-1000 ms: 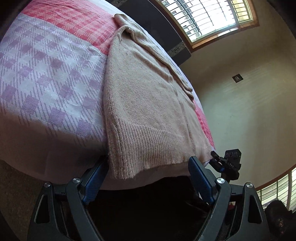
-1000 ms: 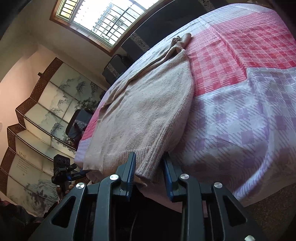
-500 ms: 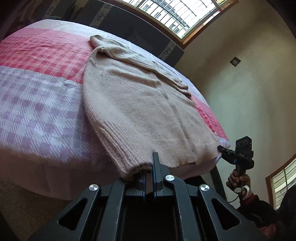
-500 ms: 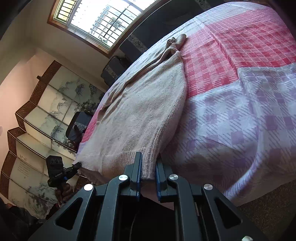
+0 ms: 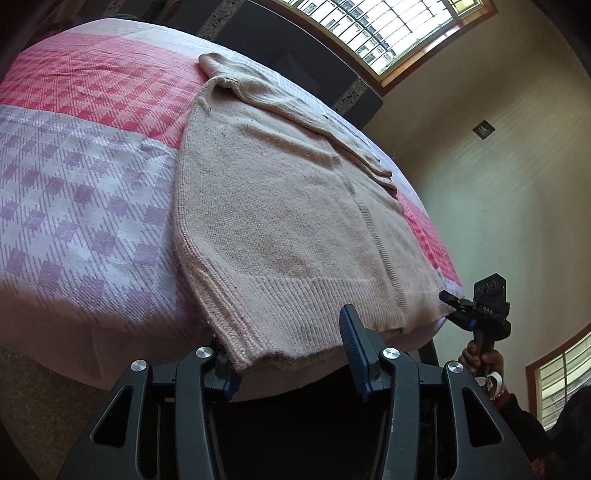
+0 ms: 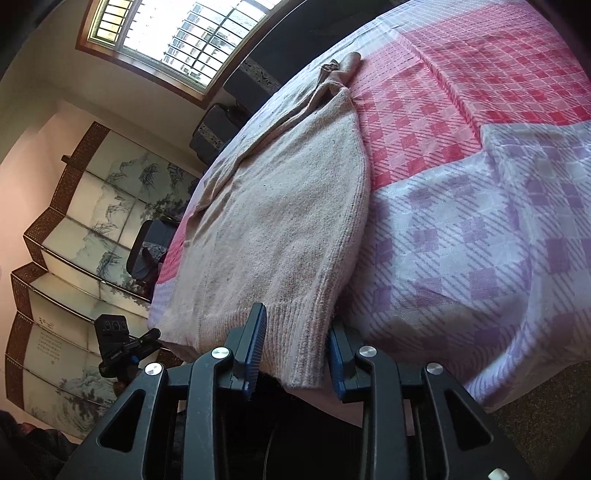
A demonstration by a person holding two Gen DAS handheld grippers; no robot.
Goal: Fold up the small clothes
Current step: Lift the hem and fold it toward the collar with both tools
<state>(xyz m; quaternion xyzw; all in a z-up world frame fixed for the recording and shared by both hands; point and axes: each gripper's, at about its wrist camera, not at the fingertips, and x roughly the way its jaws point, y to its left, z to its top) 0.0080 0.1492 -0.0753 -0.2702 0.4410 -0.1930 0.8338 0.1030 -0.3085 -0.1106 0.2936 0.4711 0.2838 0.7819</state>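
Note:
A beige knitted sweater (image 5: 280, 206) lies flat on the bed, its ribbed hem hanging over the near edge. My left gripper (image 5: 288, 362) is at the hem's left corner (image 5: 251, 354). Its jaws are opening; the corner lies between them, loose. My right gripper (image 6: 295, 354) is at the other hem corner (image 6: 299, 347). Its jaws are opening too, with the ribbed fabric hanging unpinched between the pads. The left wrist view shows the right gripper (image 5: 445, 295) in a hand at the hem's far corner. The left gripper (image 6: 153, 332) shows in the right wrist view.
The bedspread (image 5: 74, 192) is checked pink at the back and lilac (image 6: 480, 258) in front. Its edge drops off just ahead of both grippers. A folding painted screen (image 6: 74, 236) and a dark chair (image 6: 147, 251) stand beyond the bed. Barred windows (image 5: 388, 26) are behind.
A second ago the left jaws stood wide. Half a second ago both grippers were shut on the hem corners. Now both have spread apart, the left one much more.

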